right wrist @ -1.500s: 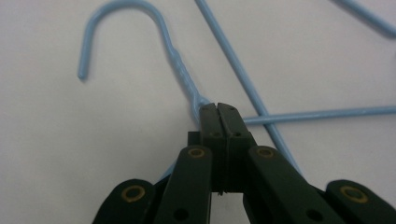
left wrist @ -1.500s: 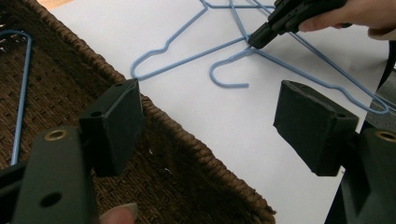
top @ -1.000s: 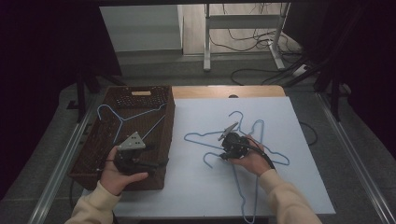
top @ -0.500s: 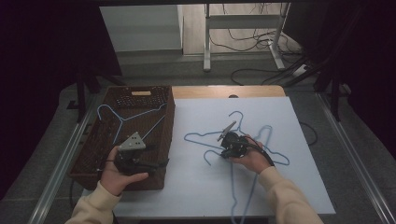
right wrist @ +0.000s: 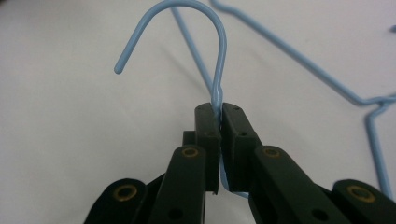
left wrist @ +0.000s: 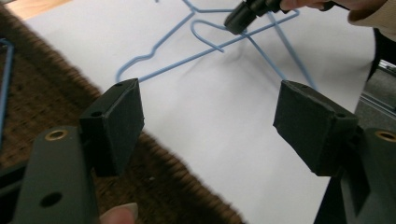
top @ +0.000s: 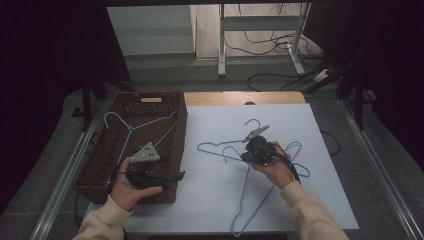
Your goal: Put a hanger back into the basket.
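Observation:
Two light-blue wire hangers lie crossed on the white table point(top: 310, 200). My right gripper point(top: 244, 157) is shut on the neck of one hanger point(top: 243, 200), just below its hook point(right wrist: 219, 46), as the right gripper view point(right wrist: 218, 109) shows close up. The second hanger point(top: 215, 145) lies just beyond it. My left gripper point(top: 172, 169) hovers over the near right corner of a brown wicker basket point(top: 100, 165). It is open and its pads point(left wrist: 116, 116) have nothing between them. A third blue hanger point(top: 127, 130) rests in the basket.
The basket takes up the table's left side, and its rim point(left wrist: 42, 107) sits under the left gripper point(left wrist: 210, 112). Cables and a metal stand point(top: 260, 45) are on the floor beyond the table. A bare wooden strip point(top: 240, 97) runs along the table's far edge.
The held hanger's near end has swung leftward across the table while the right gripper keeps its grip. The left gripper has stayed over the basket corner.

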